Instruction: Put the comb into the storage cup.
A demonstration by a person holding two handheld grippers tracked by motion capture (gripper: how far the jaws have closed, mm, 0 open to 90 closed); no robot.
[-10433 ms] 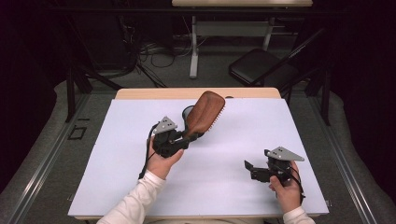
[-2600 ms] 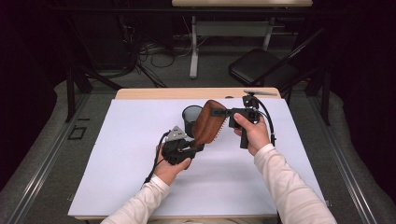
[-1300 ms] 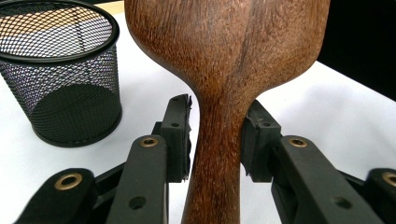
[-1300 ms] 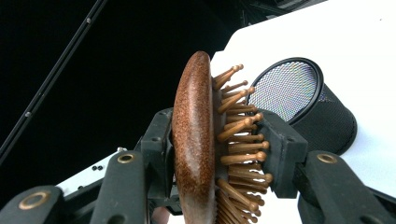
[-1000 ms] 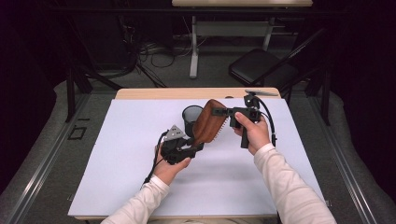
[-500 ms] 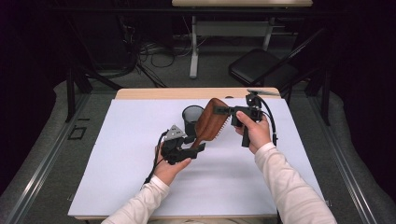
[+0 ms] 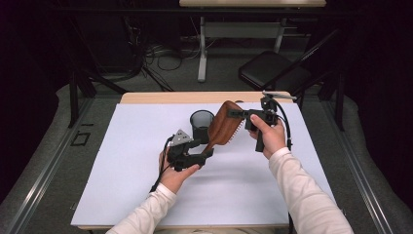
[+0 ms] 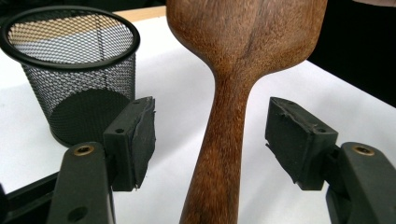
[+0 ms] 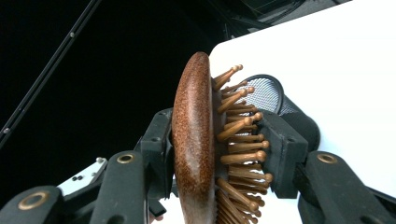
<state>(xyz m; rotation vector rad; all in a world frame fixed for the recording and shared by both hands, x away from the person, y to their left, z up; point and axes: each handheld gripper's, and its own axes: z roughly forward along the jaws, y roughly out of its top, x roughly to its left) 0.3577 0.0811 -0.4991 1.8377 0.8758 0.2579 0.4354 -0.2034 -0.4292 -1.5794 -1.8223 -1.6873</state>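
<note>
A brown wooden hairbrush [image 7: 225, 124] hangs tilted above the white table, bristles facing right. My right gripper [image 7: 236, 115] is shut on its head; in the right gripper view the pads press the brush's back [image 9: 194, 140] and its wooden bristles. My left gripper [image 7: 207, 148] sits at the brush's lower end. Its jaws have just been opening, and in the left gripper view the handle [image 8: 224, 130] stands between the two pads [image 8: 140, 135] with a gap on each side. A black mesh cup [image 7: 201, 124] stands upright just behind the brush.
A white sheet [image 7: 122, 185] covers the table, with a wooden edge [image 7: 160, 97] at the back. Beyond the table stand a dark chair [image 7: 272, 73] and desk legs on a cabled floor. The mesh cup [image 8: 74, 70] is close to my left jaw.
My left gripper's jaws have spread apart and let go of the brush handle. The right gripper keeps its hold on the brush head, and both hands stay about where they were.
</note>
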